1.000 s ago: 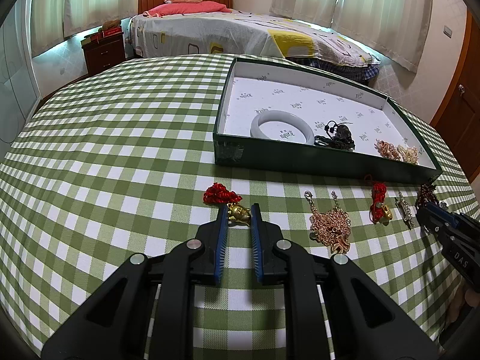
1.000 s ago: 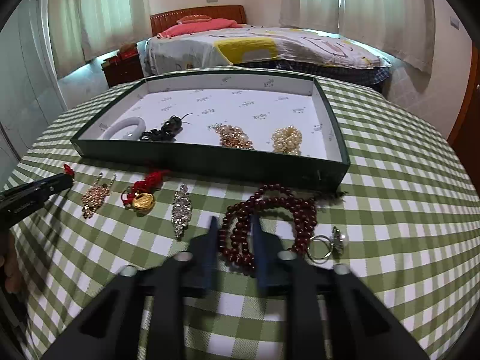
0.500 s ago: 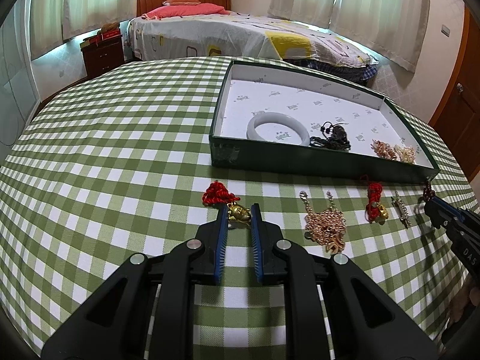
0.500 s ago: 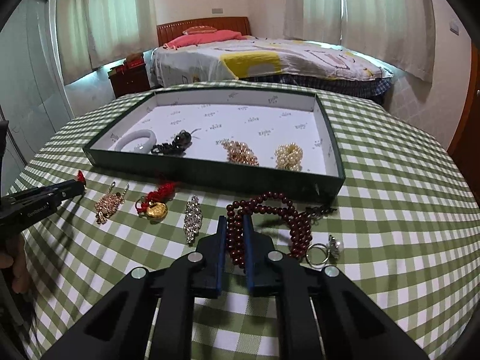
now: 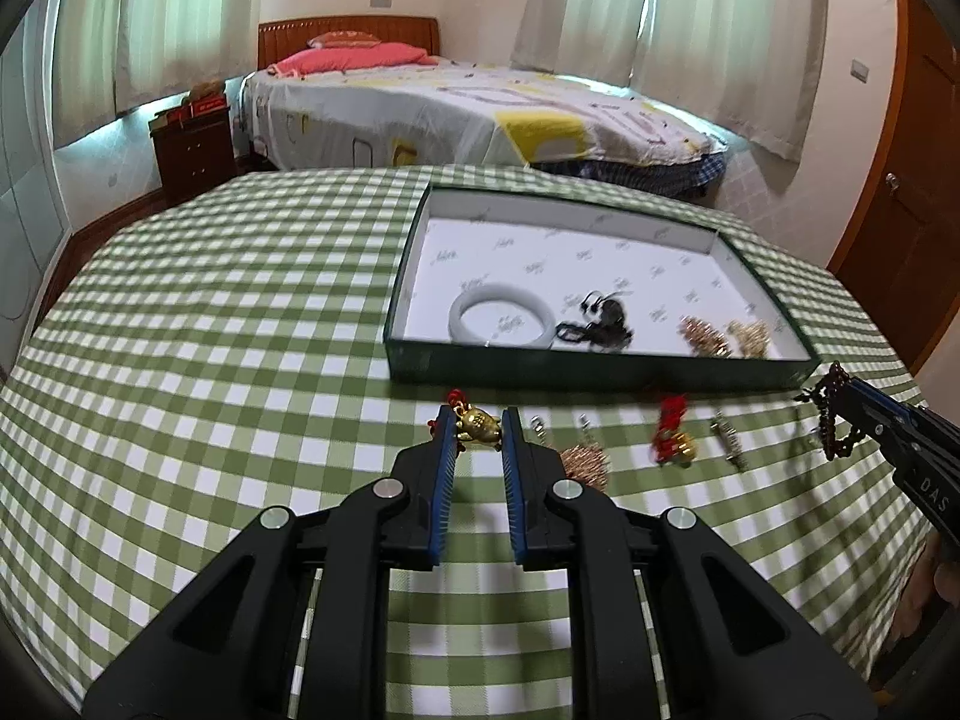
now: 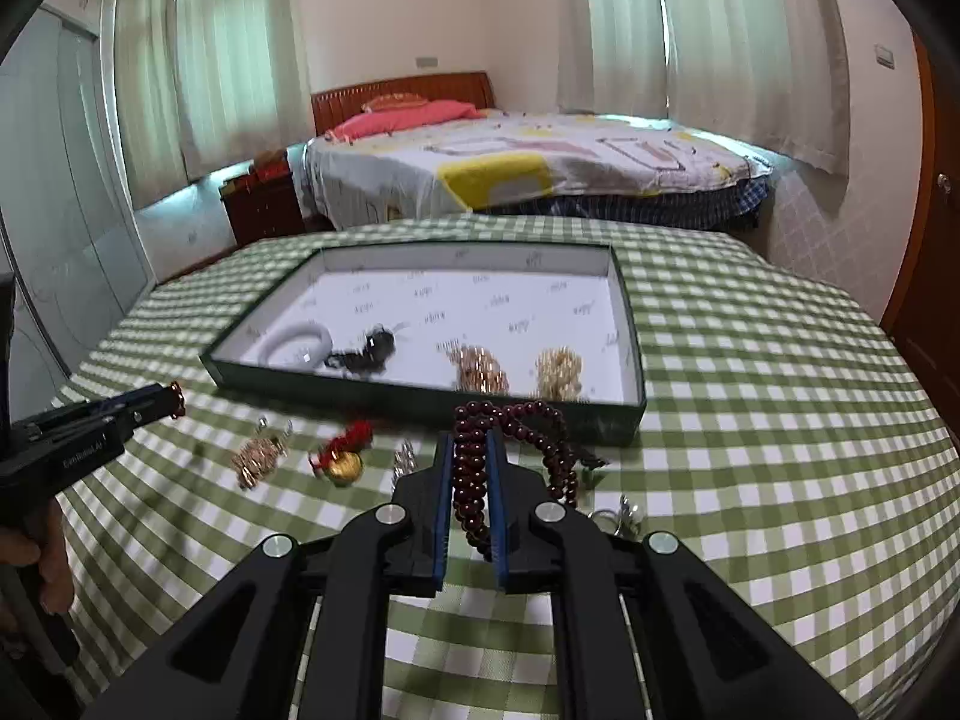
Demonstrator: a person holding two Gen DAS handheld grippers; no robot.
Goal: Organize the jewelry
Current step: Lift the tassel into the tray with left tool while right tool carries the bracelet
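- While both grippers sit above the near edge of the table (image 5: 180, 360), each has its jaws drawn in on a piece of jewelry.
- Left gripper (image 5: 477, 429): nearly closed, blue pads pressing from both sides on a gold charm (image 5: 478, 425) with red cord showing at the left pad. The charm sits right at the fingertips.
- Right gripper (image 6: 470, 462): closed as far as the beads allow on a dark red bead strand (image 6: 474, 480). One run of beads passes between the pads; the rest loops out past the tips to the right and hangs down. Its jaws have just been closing.
- On the cloth just beyond the tips, along the near wall of the tray: a rose-gold chain piece (image 6: 258, 459), a second gold charm with red cord (image 6: 343, 461), a small silver brooch (image 6: 407, 456), partly hidden by the right gripper, and a ring (image 6: 618, 517) low beside its right finger.
- Green tray (image 6: 420, 399): stands toward the far right part of the table, white lining. Along its near wall, left to right: a white bangle (image 6: 297, 347), a black piece (image 6: 366, 351), a rose-gold cluster (image 6: 480, 367), a pale gold cluster (image 6: 558, 371).
- Motion blur softens the small pieces; finer detail cannot be told.
- Beyond the table: a bed (image 6: 540, 168).
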